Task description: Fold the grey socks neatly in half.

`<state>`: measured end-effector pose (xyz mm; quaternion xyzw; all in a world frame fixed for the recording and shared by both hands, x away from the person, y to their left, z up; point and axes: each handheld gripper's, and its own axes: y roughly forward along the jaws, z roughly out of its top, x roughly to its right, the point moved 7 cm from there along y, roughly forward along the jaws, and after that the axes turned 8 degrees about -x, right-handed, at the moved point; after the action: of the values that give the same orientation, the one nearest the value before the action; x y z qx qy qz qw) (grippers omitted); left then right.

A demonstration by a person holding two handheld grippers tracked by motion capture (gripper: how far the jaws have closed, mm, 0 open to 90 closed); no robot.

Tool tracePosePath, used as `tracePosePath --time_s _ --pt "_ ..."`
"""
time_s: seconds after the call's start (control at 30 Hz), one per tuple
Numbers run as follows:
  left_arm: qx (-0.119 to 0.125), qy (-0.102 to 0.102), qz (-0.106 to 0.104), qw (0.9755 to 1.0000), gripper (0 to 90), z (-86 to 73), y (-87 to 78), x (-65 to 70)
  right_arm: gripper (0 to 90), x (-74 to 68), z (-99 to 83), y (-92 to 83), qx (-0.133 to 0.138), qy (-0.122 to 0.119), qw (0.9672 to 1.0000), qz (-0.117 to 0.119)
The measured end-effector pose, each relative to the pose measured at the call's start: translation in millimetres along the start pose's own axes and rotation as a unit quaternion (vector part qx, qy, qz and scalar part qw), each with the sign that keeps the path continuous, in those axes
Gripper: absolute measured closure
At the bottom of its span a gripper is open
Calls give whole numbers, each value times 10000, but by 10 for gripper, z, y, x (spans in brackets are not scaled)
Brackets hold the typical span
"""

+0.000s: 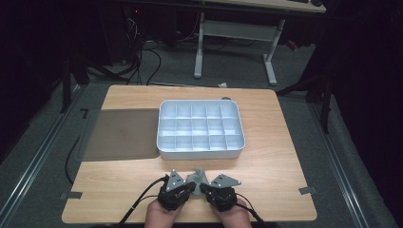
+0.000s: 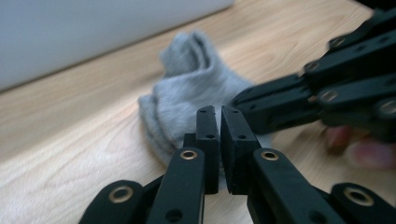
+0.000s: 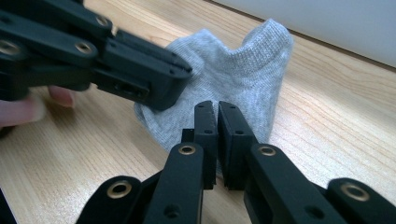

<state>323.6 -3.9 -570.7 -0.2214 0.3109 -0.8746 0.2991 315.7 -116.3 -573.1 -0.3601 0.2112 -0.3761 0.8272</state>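
Both grippers, left [image 2: 217,110] and right [image 3: 215,105], pinched on grey sock [image 3: 224,79], probably to fold it for divided tray [image 1: 200,153].

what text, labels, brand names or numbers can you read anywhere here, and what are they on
None: no readable text stands on anything here.
The small grey knit sock carries no visible logo or label.
The white plastic compartment tray shows plain walls, no markings.
The flat grey translucent lid beside it is blank.
The black left gripper and right gripper show only brass rivets and screw holes, no lettering.
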Motion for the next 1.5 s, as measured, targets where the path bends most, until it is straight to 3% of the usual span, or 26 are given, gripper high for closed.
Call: tracePosePath --time_s 0.1,0.2,0.37,0.43,0.5,0.67,0.8,1.13,1.27,1.37,1.5 --pt "-17 9 18 10000 872 -2 5 -7 872 -1 0 1 19 -16 10000 -13" --pt "-46 146 133 9998 873 -7 19 1 836 1 7 -11 12 7 10000 -22" --pt "-34 134 126 9998 872 -9 20 0 733 36 68 -183 332 238 9992 -51" --pt "-24 126 117 9998 872 -7 24 1 658 116 78 -231 373 496 9980 -154" --pt "-24 123 105 9999 872 -9 22 -1 598 173 57 -200 296 666 9973 -122" --pt "-8 121 101 9999 869 -9 23 0 542 141 17 -95 18 721 9974 13" --pt "-15 156 101 9998 860 -9 22 3 478 177 -13 -27 -285 919 9954 34" --pt "-25 329 51 9994 801 -12 23 23 733 117 -28 -24 -240 849 9959 176" --pt "-6 269 -154 9995 744 -5 21 19 783 99 -25 -30 -162 707 9974 34" --pt "59 285 -109 9995 706 1 10 22 788 91 -25 -30 -136 677 9976 24" --pt "40 275 87 9996 807 -1 18 21 798 67 -25 -50 -78 657 9978 -28"
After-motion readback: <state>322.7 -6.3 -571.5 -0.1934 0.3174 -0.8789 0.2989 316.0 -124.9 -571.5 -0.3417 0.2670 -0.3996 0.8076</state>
